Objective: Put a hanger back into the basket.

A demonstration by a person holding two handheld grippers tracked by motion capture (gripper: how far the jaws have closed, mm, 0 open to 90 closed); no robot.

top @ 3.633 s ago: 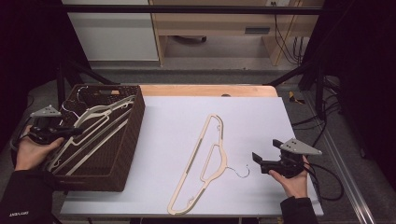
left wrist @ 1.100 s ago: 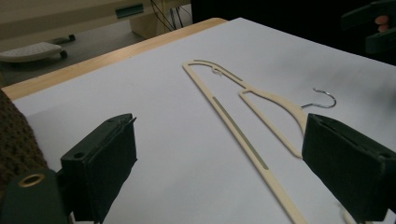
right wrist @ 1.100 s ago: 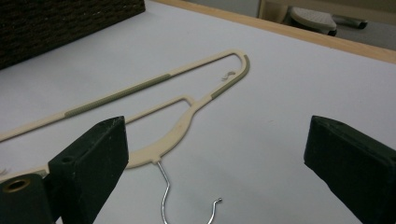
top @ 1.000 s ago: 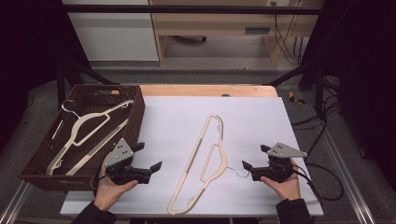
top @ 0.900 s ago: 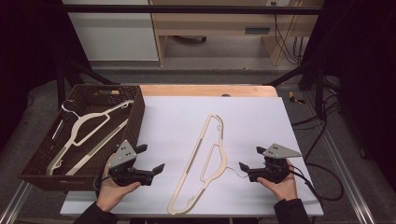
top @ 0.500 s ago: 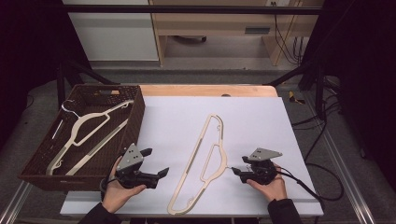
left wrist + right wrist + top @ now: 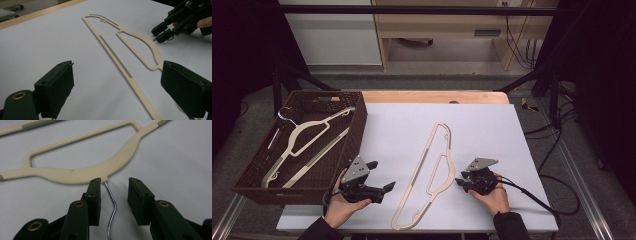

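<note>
Around hook [image 7: 111, 207], right fingers [image 7: 93, 195] half-closed

Even overhead light falls on the white worktop [image 7: 492, 130]; the surroundings sink into darkness. Shadows are soft and short. Both gripper views are sharp, with the nearest fingers [image 7: 56, 87] slightly blurred.

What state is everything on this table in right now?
Cream plastic hanger: flat on white table.
Its metal hook: between right claw jaws, which have just been closing, not yet gripped.
Left claw: open, empty.
Brown wicker basket: holds another cream hanger.
</note>
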